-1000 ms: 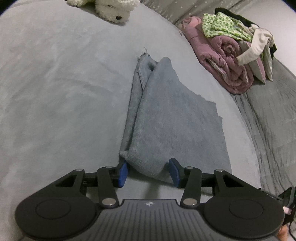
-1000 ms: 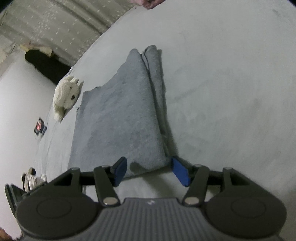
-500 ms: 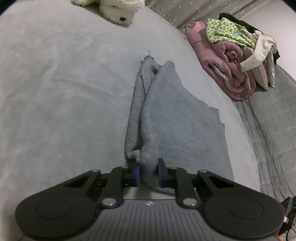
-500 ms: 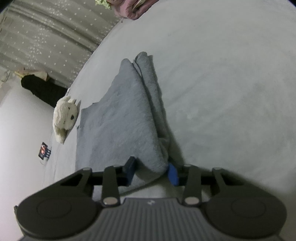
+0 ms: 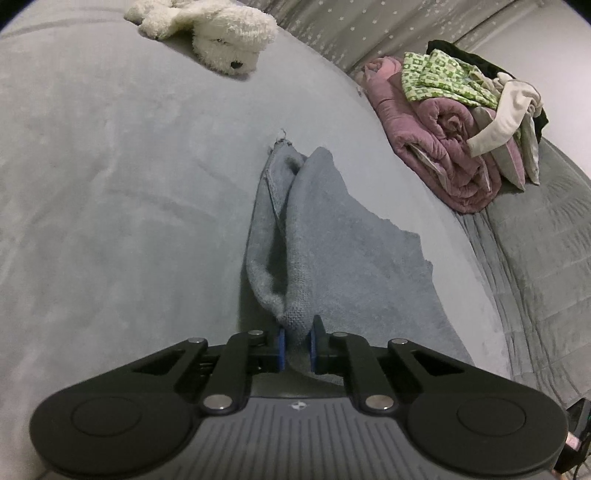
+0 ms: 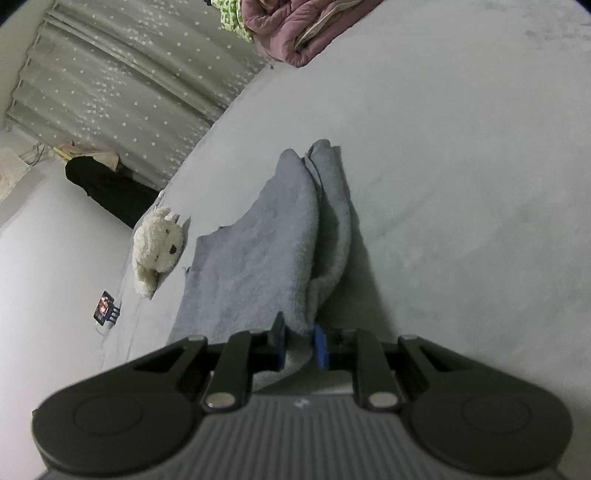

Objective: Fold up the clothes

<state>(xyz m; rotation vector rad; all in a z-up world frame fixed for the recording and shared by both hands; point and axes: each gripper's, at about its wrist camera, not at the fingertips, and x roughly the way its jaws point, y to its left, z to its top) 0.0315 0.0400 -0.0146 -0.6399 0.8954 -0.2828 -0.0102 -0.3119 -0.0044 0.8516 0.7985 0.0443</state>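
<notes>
Nearest the lens in the left wrist view, the left hand-held gripper (image 5: 295, 341) has gone from jaws standing wide around a corner of the blue-grey towel (image 5: 332, 251) a second ago to pinching that corner; its jaws are closing the last bit, blue pads pressed into the bunched cloth. The right hand-held gripper (image 6: 298, 345) has done the same at its own corner of the towel (image 6: 255, 258), jaws closing with the fabric squeezed between the pads. Earlier the towel's near edge lay flat beside the pads; now, in both views, it rises off the bed into the pads and is puckered into a ridge. This looks like the grasp for the next fold: with both corners secured, the near edge is probably ready to be carried over the far part of the towel.

Beyond the grippers the towel lies lengthwise on the grey bed (image 5: 110, 184), already doubled along one side, where a thick rolled fold runs away from the grasped corners; its far end shows a frayed thread. Past the towel's far end a white plush toy (image 5: 218, 33) rests on the bed. Off to one side of the towel and farther back sits a heap of clothes (image 5: 461, 129): a mauve quilted piece under green-patterned and cream garments. Behind everything hangs a grey curtain (image 6: 129, 85) dotted with small white stars.
</notes>
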